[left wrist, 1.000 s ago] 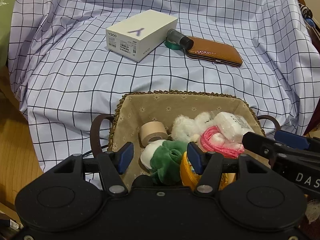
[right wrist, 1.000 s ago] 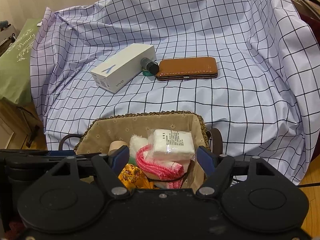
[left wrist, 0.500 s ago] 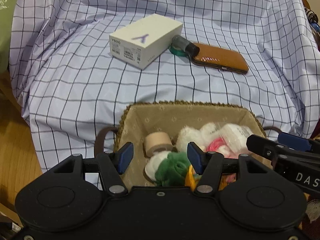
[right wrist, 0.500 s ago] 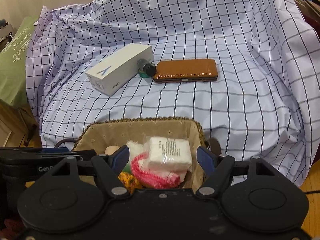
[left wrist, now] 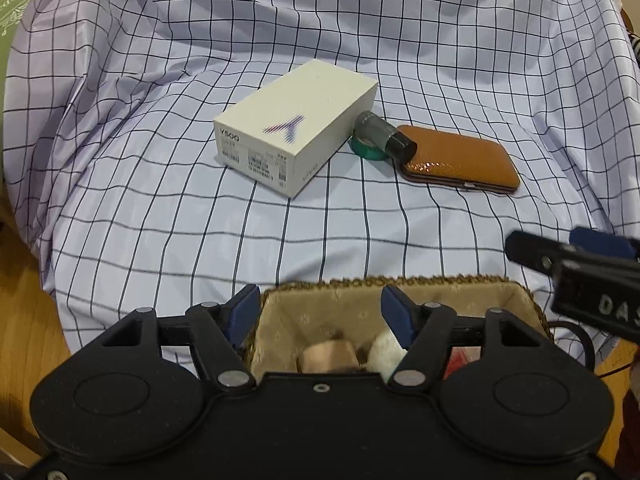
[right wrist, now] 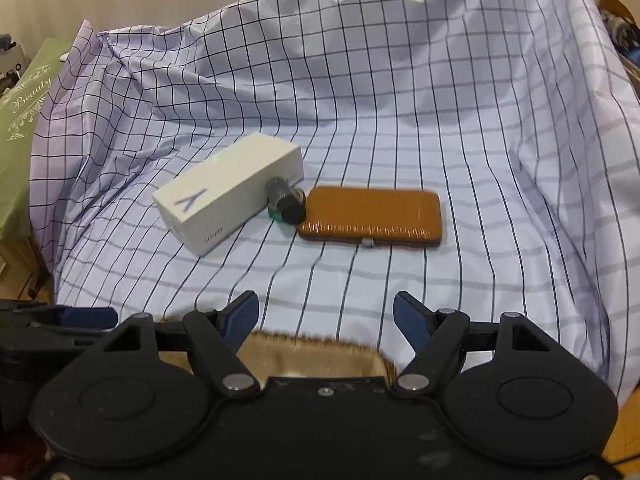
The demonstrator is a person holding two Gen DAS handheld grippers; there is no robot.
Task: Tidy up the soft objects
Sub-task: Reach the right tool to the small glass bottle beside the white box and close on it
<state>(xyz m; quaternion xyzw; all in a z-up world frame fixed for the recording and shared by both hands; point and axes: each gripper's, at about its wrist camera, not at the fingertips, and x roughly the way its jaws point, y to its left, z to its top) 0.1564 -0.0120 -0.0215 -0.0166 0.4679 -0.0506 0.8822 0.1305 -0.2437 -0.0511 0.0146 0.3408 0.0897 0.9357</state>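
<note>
- Checked cloth (left wrist: 160,220), pale lilac with dark grid lines, drapes over the whole work surface and rises in folds at the back; it fills most of both views.
- Green bag (right wrist: 24,128) with pale script stands at the far left edge, beside the cloth.
- Woven basket (left wrist: 440,282) with a tan flowered lining sits at the near edge of the cloth, right under both grippers. In the right wrist view only its blurred rim (right wrist: 312,338) shows.
- Left gripper (left wrist: 320,312) hovers over the basket's left half, its jaws opening, nothing between the blue pads.
- Right gripper (right wrist: 326,320) hangs above the basket rim, jaws apart and empty. Its finger also juts in at the right of the left wrist view (left wrist: 576,264).
- White box (left wrist: 296,128) marked with a purple Y lies mid-cloth, well apart from the basket.
- Brown case (left wrist: 460,160) lies flat to the right of the box.
- Dark bottle (left wrist: 384,136) lies on its side between box and case, touching both, resting on a green tape roll (left wrist: 366,151).
- Soft items in the basket: a beige roll (left wrist: 328,354) and, just beside it, a white fluffy toy (left wrist: 384,354), both partly hidden by the left gripper's body.
- Scrap of red (left wrist: 460,358) shows further right; what it is cannot be told.
</note>
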